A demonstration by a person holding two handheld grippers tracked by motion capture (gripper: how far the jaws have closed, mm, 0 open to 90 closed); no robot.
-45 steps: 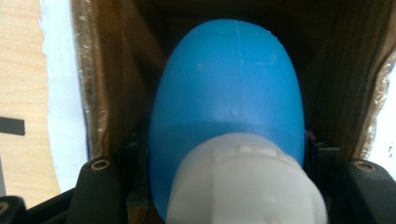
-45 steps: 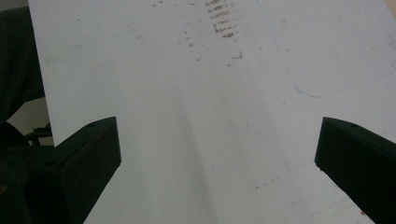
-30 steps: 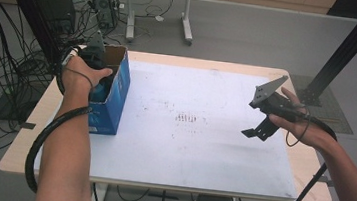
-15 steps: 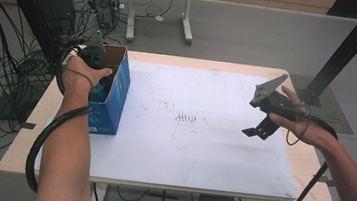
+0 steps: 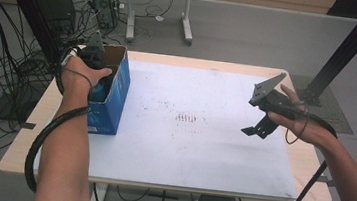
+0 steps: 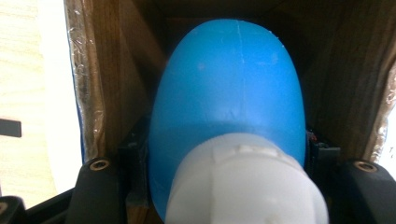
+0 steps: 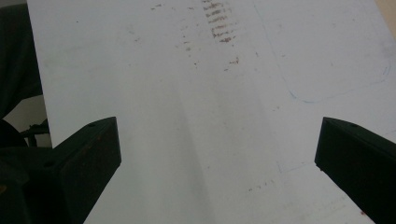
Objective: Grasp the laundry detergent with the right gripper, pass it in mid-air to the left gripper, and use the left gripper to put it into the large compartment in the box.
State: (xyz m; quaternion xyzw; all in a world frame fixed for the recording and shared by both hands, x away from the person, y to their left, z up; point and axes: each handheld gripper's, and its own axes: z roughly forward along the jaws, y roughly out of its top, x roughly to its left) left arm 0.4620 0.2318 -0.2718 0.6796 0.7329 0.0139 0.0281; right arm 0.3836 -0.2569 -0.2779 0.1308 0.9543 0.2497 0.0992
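The tabletop [image 5: 191, 152] carries a white sheet [image 5: 201, 148] and, at its left edge, an open blue carton [image 5: 110, 106] standing upright. Inside that carton, the left tool [image 5: 99, 74] is clenched on a blue bottle [image 6: 229, 93] with a white cap [image 6: 245, 186], one jaw on each side of its body. The right tool [image 5: 258, 129] hangs above the sheet's right part, well apart from the carton, jaws spread wide and grasping nothing.
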